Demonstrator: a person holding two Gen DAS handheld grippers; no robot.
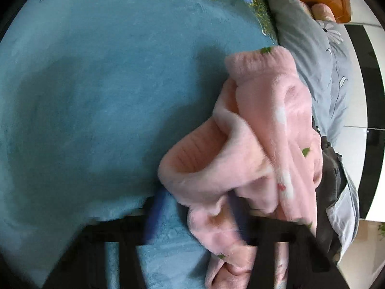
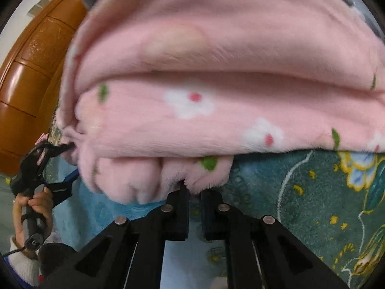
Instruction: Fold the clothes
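Lower right of the left wrist view, the pink fleece garment (image 1: 272, 144) hangs bunched over the blue blanket (image 1: 96, 96). Left gripper (image 1: 197, 212) looks clamped on it; right gripper (image 2: 195, 187), nearly closed, pinches its hem. Mid-fold, I'd guess. Next: lay it flat.

Open blue blanket (image 1: 96, 96) leftward; bunched pink fleece garment (image 1: 264, 144) and grey pillow (image 1: 312, 48) crowding the right.

No readable text, label, brand, number or sign shows in either view.
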